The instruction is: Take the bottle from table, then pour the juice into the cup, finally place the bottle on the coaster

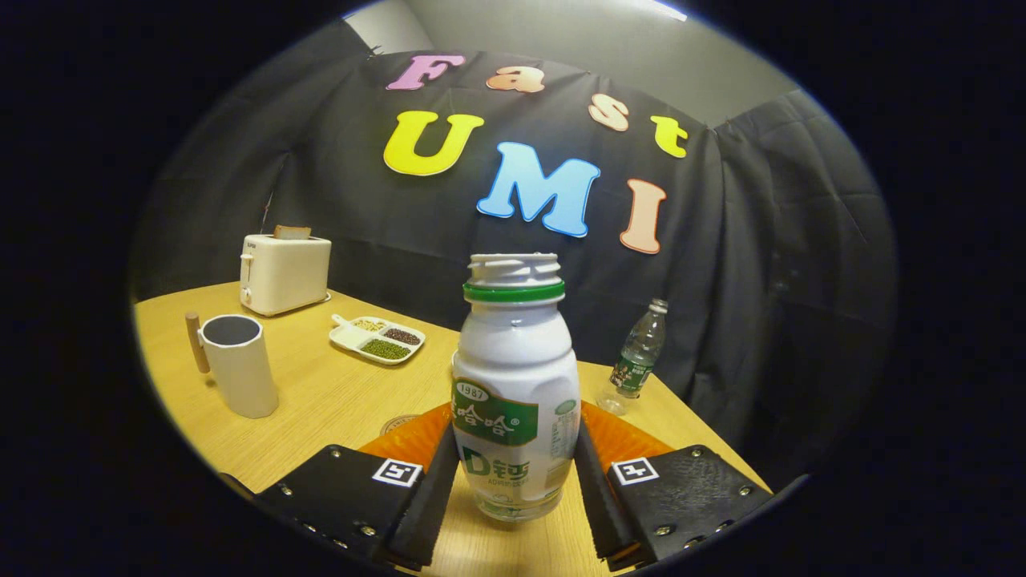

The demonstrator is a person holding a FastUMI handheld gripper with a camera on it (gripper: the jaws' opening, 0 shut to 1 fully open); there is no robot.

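Wooden table (337,401) inside a black-cloth booth; toaster (284,272) sits far off at 10 o'clock, white cup (239,365) closer at 9, snack tray (377,338) near 11, clear water bottle (637,357) at 2. Uncapped white bottle (515,385) stands upright dead centre, gripper (513,489) fingers clamped on both its sides

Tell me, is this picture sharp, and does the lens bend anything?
Gripper view: the white bottle between the hand-held gripper fingers is sharp; the fisheye curves the table edge and wall cloth; light is dim, with soft glare on the bottle's shoulder.
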